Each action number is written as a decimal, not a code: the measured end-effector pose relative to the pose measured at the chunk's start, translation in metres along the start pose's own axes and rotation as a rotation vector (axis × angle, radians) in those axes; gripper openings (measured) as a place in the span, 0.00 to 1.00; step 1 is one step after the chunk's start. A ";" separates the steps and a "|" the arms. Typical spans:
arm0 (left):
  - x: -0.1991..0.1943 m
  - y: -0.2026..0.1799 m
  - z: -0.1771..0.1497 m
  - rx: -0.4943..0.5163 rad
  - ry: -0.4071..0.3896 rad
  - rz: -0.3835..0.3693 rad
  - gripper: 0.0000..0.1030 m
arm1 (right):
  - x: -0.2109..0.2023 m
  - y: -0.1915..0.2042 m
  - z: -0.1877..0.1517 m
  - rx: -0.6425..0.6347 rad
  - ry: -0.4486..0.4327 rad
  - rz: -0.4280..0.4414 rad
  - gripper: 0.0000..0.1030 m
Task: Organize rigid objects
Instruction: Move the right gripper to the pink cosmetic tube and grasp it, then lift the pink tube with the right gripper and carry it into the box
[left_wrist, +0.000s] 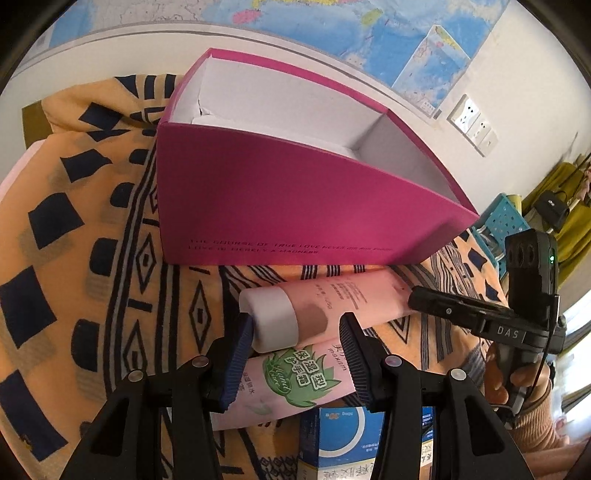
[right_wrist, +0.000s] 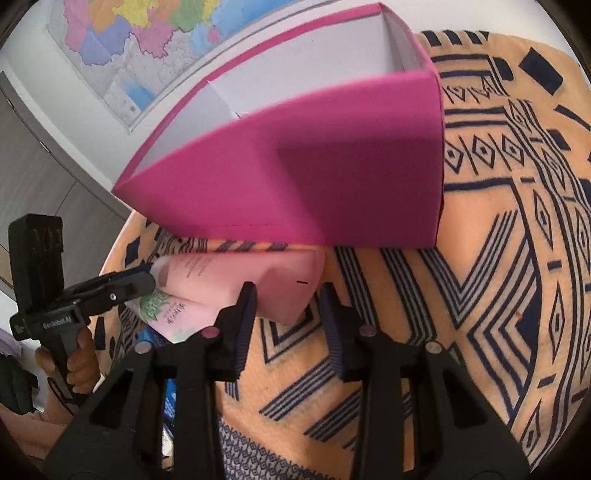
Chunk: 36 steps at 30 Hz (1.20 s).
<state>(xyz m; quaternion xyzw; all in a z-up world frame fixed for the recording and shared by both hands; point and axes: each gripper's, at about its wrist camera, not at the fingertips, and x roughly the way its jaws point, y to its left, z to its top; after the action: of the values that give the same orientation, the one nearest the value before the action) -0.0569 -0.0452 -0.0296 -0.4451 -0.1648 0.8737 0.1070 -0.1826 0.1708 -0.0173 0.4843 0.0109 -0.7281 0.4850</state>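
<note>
An open magenta box (left_wrist: 295, 206) fills the upper centre on the patterned orange cloth (left_wrist: 74, 258), while just below it the left gripper (left_wrist: 295, 339) stands part-open around the pink tube's (left_wrist: 332, 299) white cap (left_wrist: 271, 319) and the right gripper (right_wrist: 288, 306), part-open, straddles that tube's crimped end.

The box's (left_wrist: 295, 206) floor lies mostly hidden behind its near wall. Its small print (left_wrist: 288, 247) is too faint to read fully. The blue carton (left_wrist: 332, 443) is cut off by the bottom edge and partly covered by the left tool (left_wrist: 295, 350). The lower tube (right_wrist: 173, 317) is partly hidden under the upper tube (right_wrist: 258, 280).
</note>
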 end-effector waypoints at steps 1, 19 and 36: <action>0.000 0.000 0.000 0.000 0.000 0.002 0.48 | 0.001 -0.001 -0.001 0.004 0.006 0.001 0.37; 0.007 -0.005 0.004 0.046 0.017 0.034 0.48 | 0.005 -0.009 0.000 0.047 -0.005 0.044 0.37; -0.012 -0.014 0.002 0.058 -0.026 0.036 0.50 | -0.013 0.010 -0.002 -0.009 -0.060 0.030 0.40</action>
<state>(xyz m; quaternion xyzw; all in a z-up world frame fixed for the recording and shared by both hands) -0.0507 -0.0364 -0.0145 -0.4331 -0.1328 0.8857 0.1019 -0.1733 0.1754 -0.0039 0.4601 -0.0077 -0.7348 0.4983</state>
